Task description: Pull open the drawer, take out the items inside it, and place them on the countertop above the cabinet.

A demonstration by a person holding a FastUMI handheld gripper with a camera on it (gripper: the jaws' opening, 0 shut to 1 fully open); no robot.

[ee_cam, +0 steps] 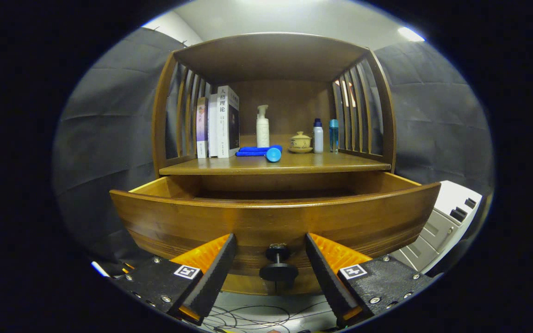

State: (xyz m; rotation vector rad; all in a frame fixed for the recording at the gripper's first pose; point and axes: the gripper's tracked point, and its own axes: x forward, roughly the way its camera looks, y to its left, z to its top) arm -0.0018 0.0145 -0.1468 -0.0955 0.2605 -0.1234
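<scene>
I see my claw (270, 259) spread wide, fingers either side of the dark knob (278, 266) w/o touching it. Drawer (275, 217) is pulled out; its inside is hidden behind the front panel. On the surface (331, 163) above: blue cloth (256, 150), books (218, 122), pump bottle (262, 127), lidded cup (300, 141), two small bottles (325, 135).

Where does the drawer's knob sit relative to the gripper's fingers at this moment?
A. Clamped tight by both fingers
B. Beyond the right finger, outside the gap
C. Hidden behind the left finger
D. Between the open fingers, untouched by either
D. The knob on the pulled-out drawer sits in the gap of the gripper, with clear space on each side between it and the spread fingers.
</scene>
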